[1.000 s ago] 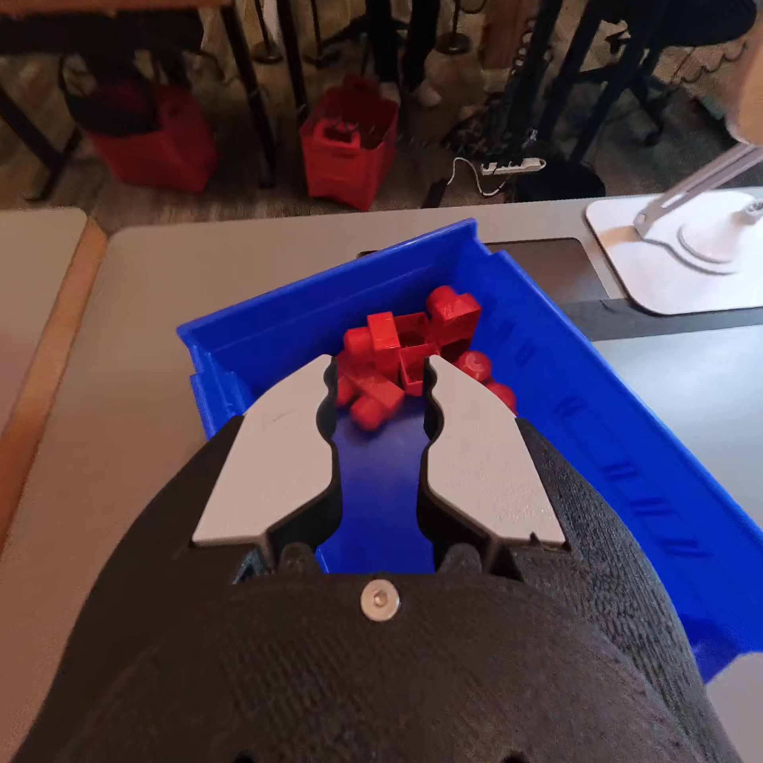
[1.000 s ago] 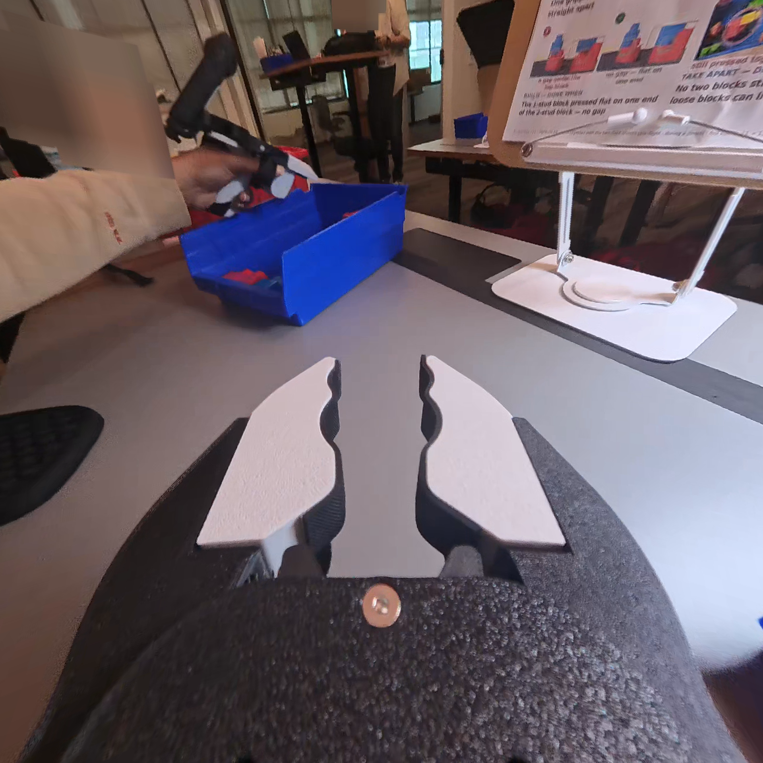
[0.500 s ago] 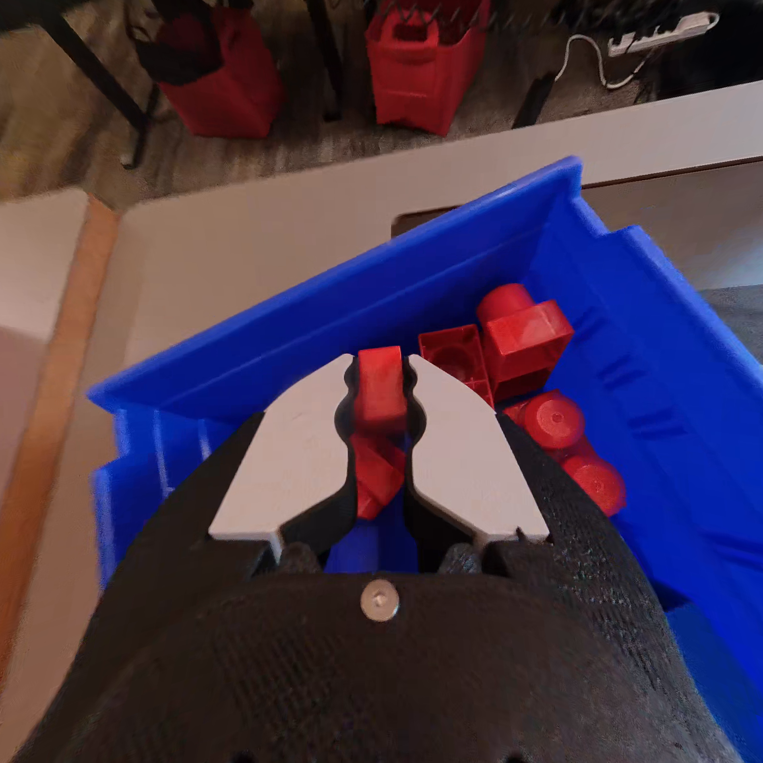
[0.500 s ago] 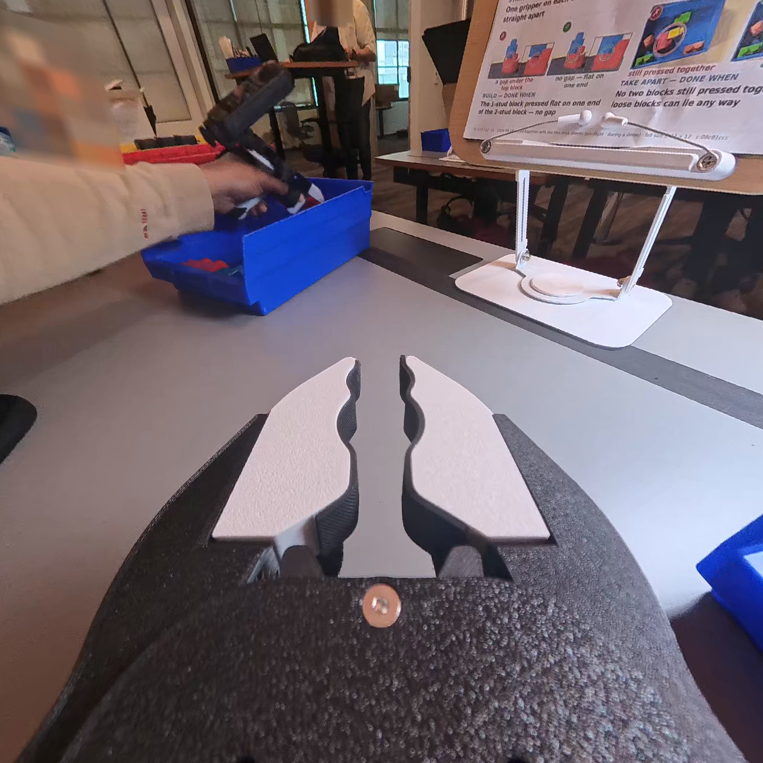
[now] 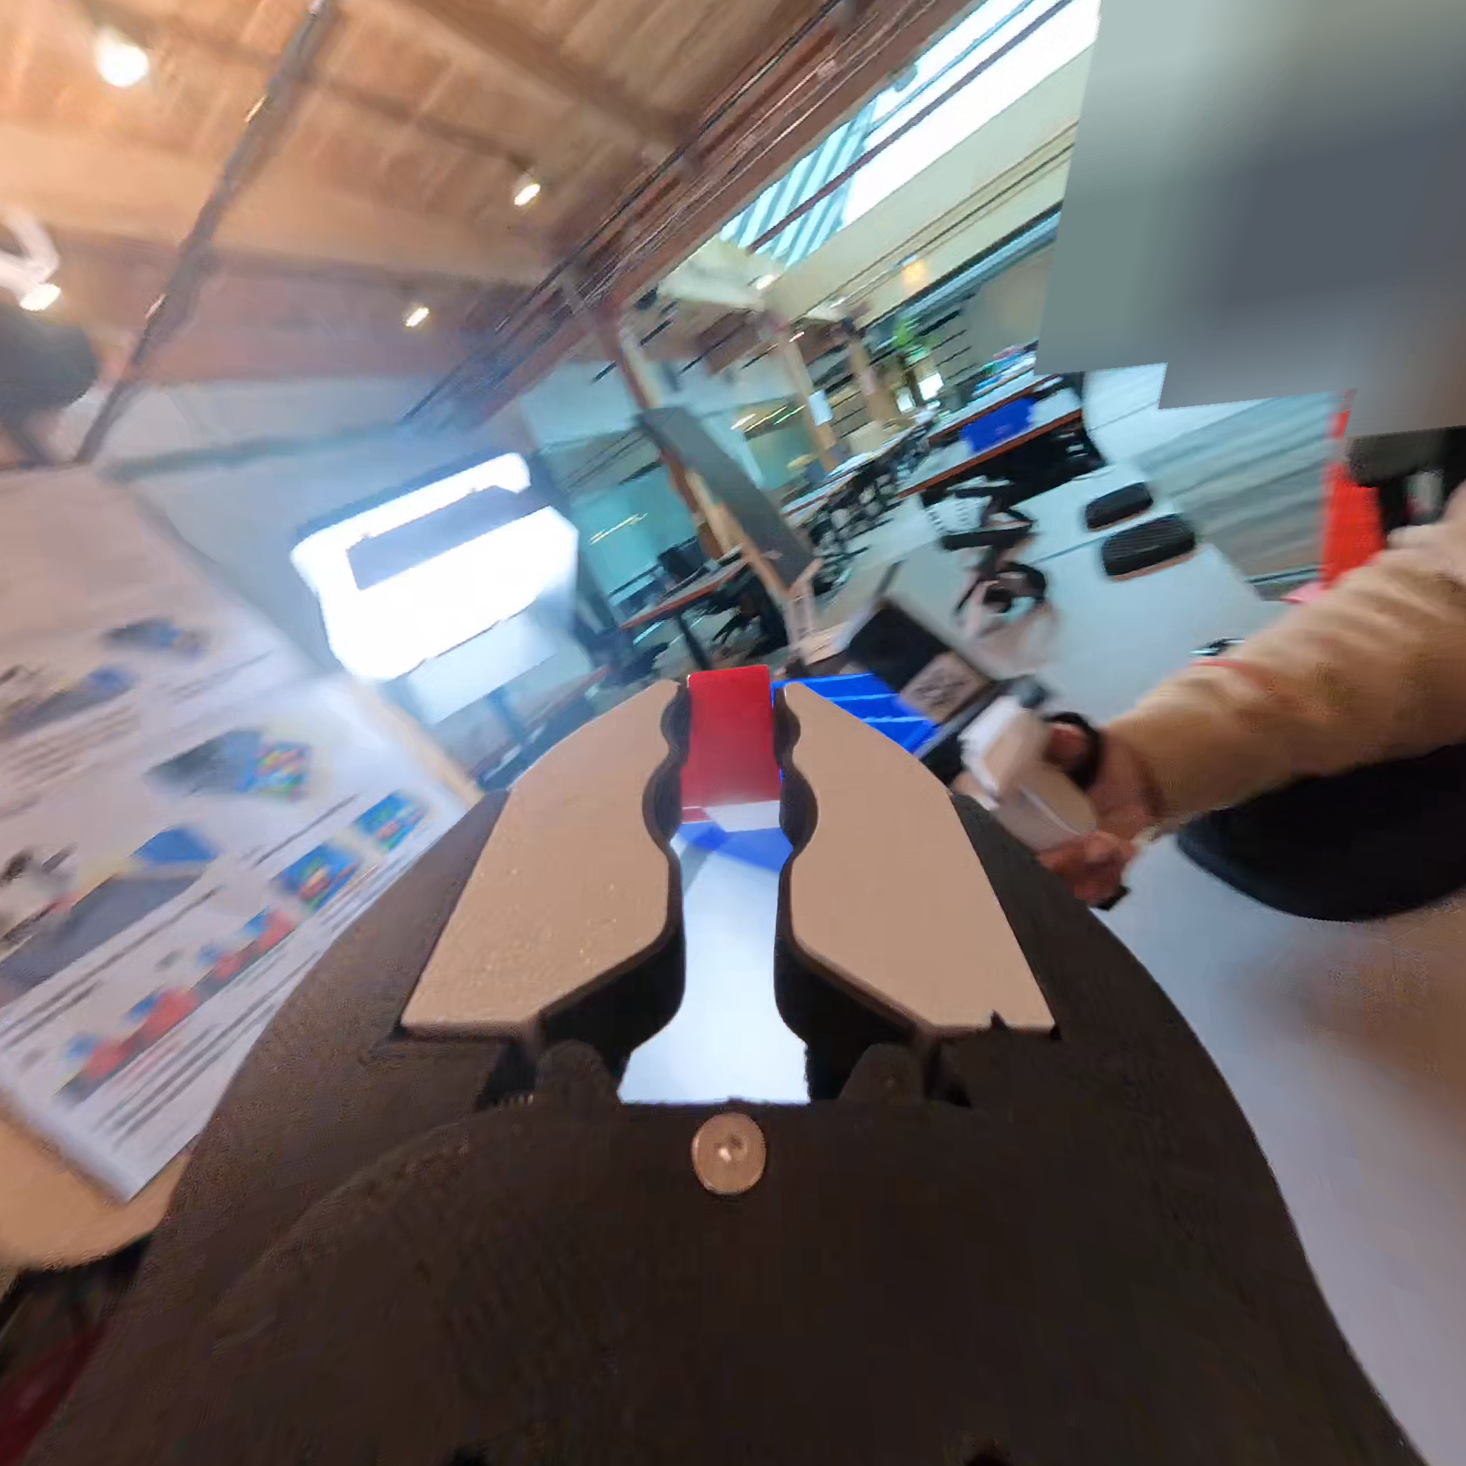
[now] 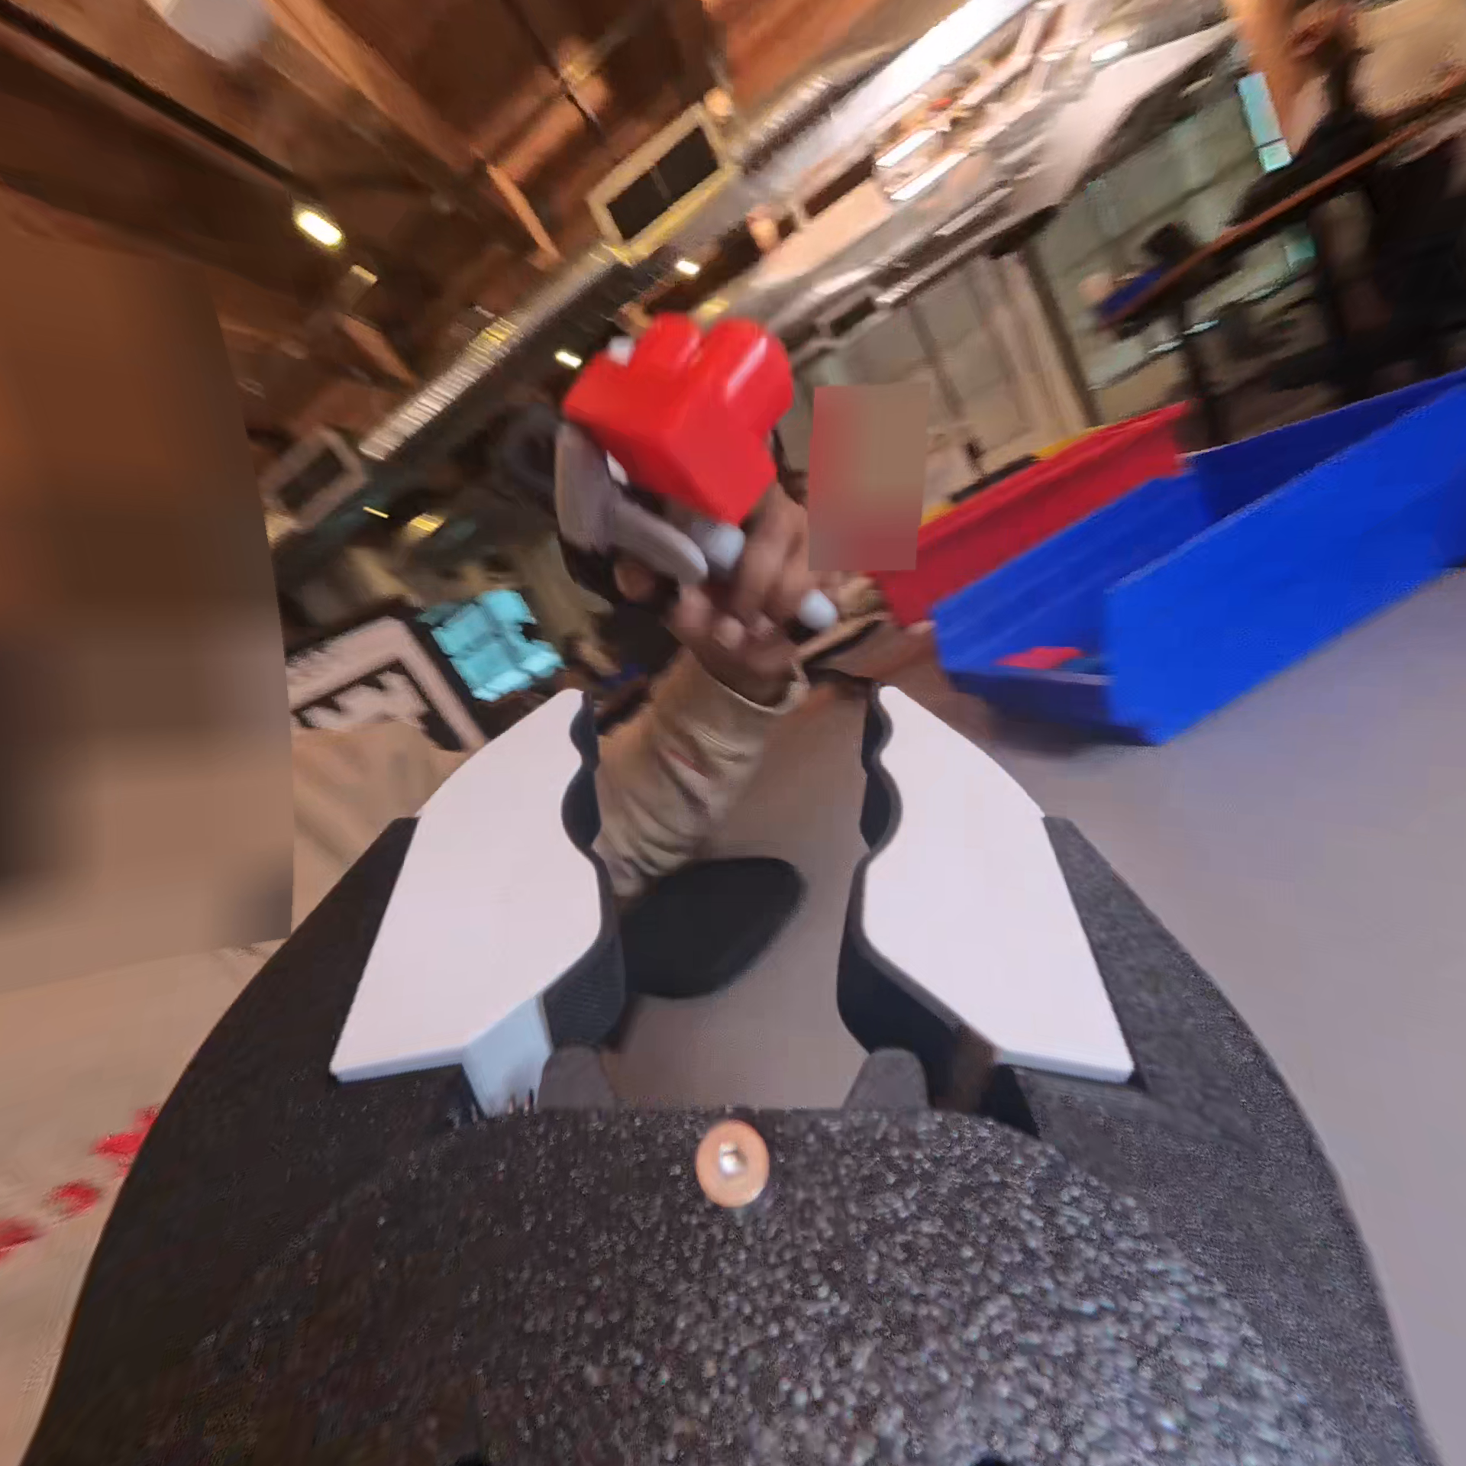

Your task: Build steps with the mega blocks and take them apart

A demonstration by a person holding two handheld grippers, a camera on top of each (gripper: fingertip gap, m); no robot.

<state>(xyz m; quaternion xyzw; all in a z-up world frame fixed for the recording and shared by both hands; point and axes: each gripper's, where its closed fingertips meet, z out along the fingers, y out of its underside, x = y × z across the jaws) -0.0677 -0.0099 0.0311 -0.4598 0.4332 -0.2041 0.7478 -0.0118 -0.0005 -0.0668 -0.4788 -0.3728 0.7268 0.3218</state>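
My left gripper [image 5: 728, 714] is shut on a red mega block [image 5: 728, 742], held up in the air and turned toward the right gripper. In the right wrist view the same red block [image 6: 682, 416] shows two studs and sits in the far left gripper [image 6: 635, 508], above and ahead of my fingers. My right gripper [image 6: 726, 714] is open wide and empty, pointing at that block. A blue bin [image 6: 1237, 635] with red blocks [image 6: 1039, 657] inside stands on the grey table at the right.
An instruction sheet on a stand [image 5: 159, 793] is at the left in the left wrist view. The person's sleeve and hand [image 5: 1237, 714] hold the right gripper there. A second blue bin [image 5: 865, 714] shows behind the fingertips. A red bin [image 6: 1031, 492] lies behind the blue one.
My left gripper has lifted the red block out of the blue bin and swung toward the right gripper. My right gripper has opened wider and turned to face the left one.
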